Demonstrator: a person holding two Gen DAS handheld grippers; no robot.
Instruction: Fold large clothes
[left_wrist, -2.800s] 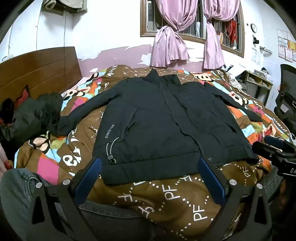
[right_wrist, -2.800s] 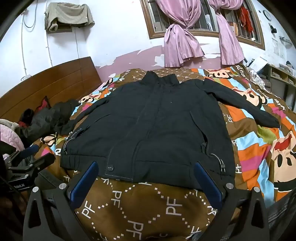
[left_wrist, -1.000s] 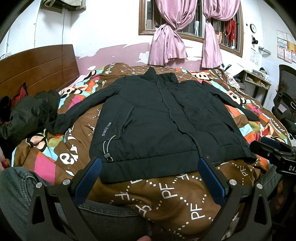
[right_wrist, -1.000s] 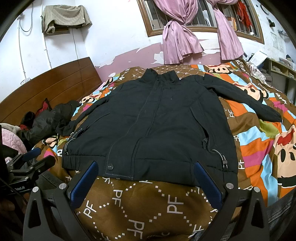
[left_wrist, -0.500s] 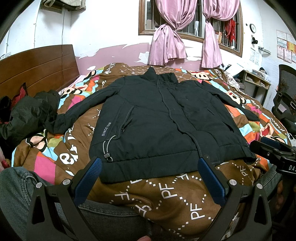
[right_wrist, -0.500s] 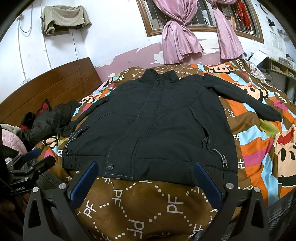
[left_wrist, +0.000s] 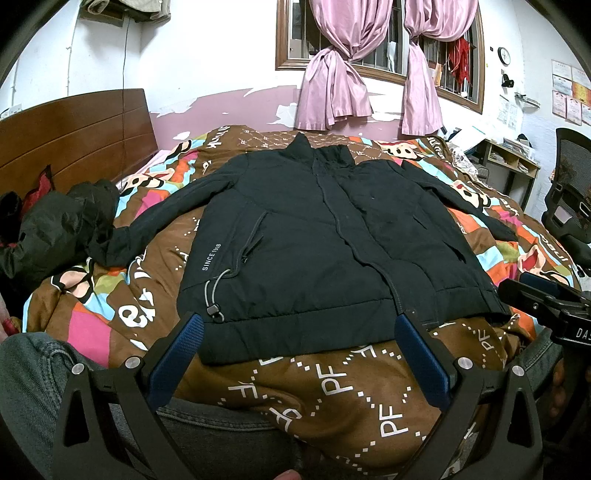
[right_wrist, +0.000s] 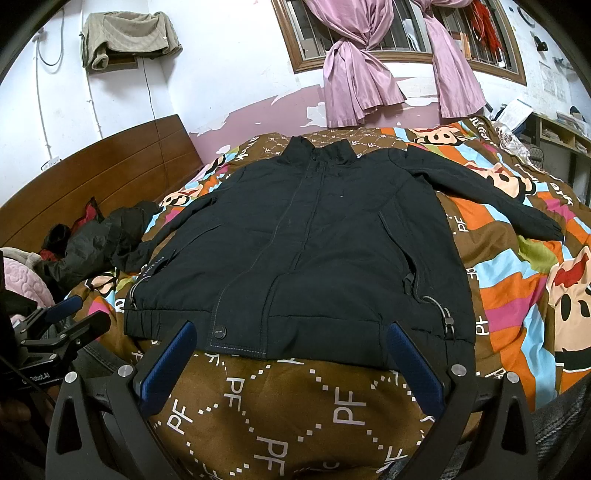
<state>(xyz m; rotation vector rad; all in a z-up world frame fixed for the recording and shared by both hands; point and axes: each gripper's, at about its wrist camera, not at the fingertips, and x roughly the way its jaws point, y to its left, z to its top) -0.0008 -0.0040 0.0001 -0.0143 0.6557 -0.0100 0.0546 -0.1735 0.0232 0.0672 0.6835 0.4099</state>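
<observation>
A black zip-up jacket (left_wrist: 325, 243) (right_wrist: 314, 258) lies flat, front up, on the patterned bedspread (left_wrist: 332, 384) (right_wrist: 280, 413), collar toward the window and both sleeves spread out to the sides. My left gripper (left_wrist: 299, 332) hovers open just short of the jacket's hem, nothing between its blue-padded fingers (left_wrist: 177, 354). My right gripper (right_wrist: 291, 343) is open too, held over the near hem. Each gripper shows at the edge of the other's view: the right gripper (left_wrist: 546, 299) and the left gripper (right_wrist: 66, 321).
A crumpled dark garment (left_wrist: 51, 229) (right_wrist: 96, 240) lies by the wooden headboard (left_wrist: 74, 129) at the left sleeve's cuff. A person's jeans-clad leg (left_wrist: 33, 391) is at the near edge. An office chair (left_wrist: 569, 206) and a desk (left_wrist: 509, 158) stand to the right.
Both views have shifted slightly since 2.8 s ago. Over the last second nothing has moved; the jacket lies as before and both grippers stay open.
</observation>
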